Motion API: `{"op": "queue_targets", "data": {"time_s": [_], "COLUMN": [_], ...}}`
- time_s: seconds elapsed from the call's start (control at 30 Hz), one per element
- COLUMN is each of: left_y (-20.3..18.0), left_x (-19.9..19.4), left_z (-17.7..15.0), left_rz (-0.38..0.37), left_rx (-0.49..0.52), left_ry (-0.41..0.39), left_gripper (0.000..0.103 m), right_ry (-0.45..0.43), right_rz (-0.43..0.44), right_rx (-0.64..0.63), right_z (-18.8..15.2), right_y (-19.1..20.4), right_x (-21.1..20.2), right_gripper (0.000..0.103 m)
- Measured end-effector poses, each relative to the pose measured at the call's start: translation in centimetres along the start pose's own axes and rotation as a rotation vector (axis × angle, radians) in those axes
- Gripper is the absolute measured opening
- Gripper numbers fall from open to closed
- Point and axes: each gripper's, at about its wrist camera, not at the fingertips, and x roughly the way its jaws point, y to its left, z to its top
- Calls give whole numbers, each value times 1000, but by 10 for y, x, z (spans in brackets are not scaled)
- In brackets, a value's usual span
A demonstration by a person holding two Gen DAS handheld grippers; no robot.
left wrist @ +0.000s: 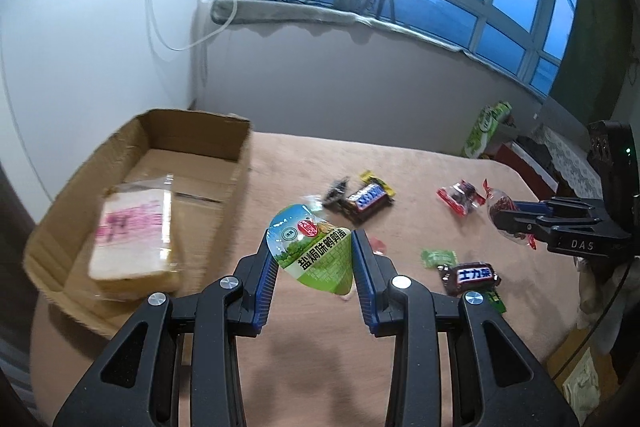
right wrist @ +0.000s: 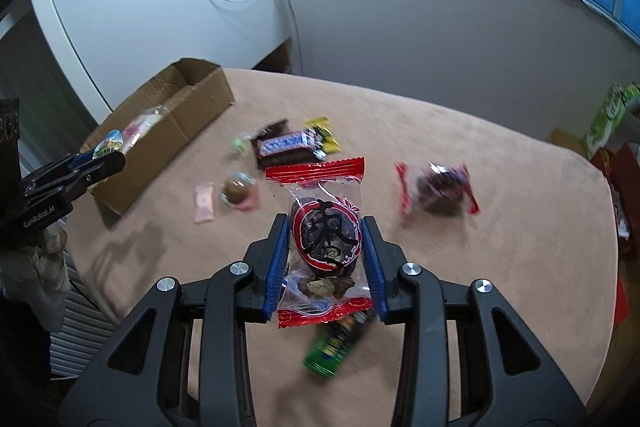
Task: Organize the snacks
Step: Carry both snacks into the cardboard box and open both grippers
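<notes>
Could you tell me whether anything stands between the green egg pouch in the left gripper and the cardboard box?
Nothing visible does: the green egg pouch is held above bare tablecloth, and the open brown cardboard box lies just beside it.

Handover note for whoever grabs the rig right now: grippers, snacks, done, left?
Left gripper: shut on the green egg pack, above the table.
Right gripper: shut on the red date pack, also lifted.
Done: one bread pack lies in the cardboard box.
Left: box both held packs, then the bars and candies scattered on the table.
</notes>
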Motion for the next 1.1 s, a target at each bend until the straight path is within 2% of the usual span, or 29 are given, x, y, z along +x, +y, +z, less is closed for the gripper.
{"op": "queue_targets", "data": {"time_s": [0.37,0.63,1.1], "left_y": [50,82,104], "left_x": [-21,-23,-14], "left_z": [-4,-11,-20], "left_rz": [70,111,118], "left_rx": [-65,-105,-137], "left_ry": [-28,-18,14], "left_gripper": [34,34,34], "right_ry": [-43,-48,-42], "right_rz": [33,65,110], "right_rx": [-75,-120,-195], "right_z": [49,81,126], "right_y": [41,69,120], "right_x": [10,28,67], "right_gripper": [37,37,37]}}
